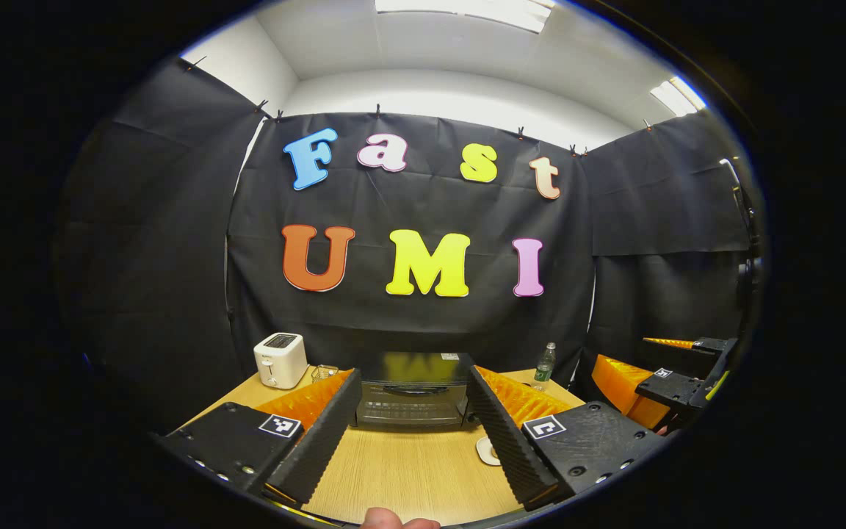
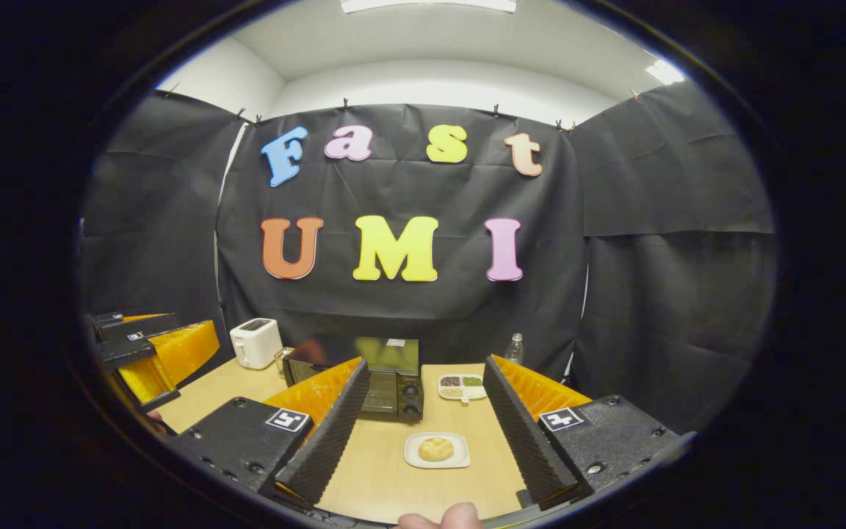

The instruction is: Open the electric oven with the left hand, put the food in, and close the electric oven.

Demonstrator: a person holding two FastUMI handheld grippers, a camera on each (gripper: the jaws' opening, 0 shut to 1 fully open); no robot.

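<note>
On table [image 2: 386, 470]: oven [image 1: 412, 393] shut; bun [image 2: 436, 448] on plate [image 2: 417, 457]; both tools spread, empty.

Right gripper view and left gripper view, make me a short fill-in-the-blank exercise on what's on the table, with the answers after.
1. The black electric oven has its glass door ____.
2. The round bread roll lies on a small white ____, between the right gripper fingers in the right gripper view.
3. The white toaster stands to the ____ of the oven in the left gripper view.
4. The left gripper fingers are spread ____, holding nothing.

Missing words: shut; plate; left; open
</note>
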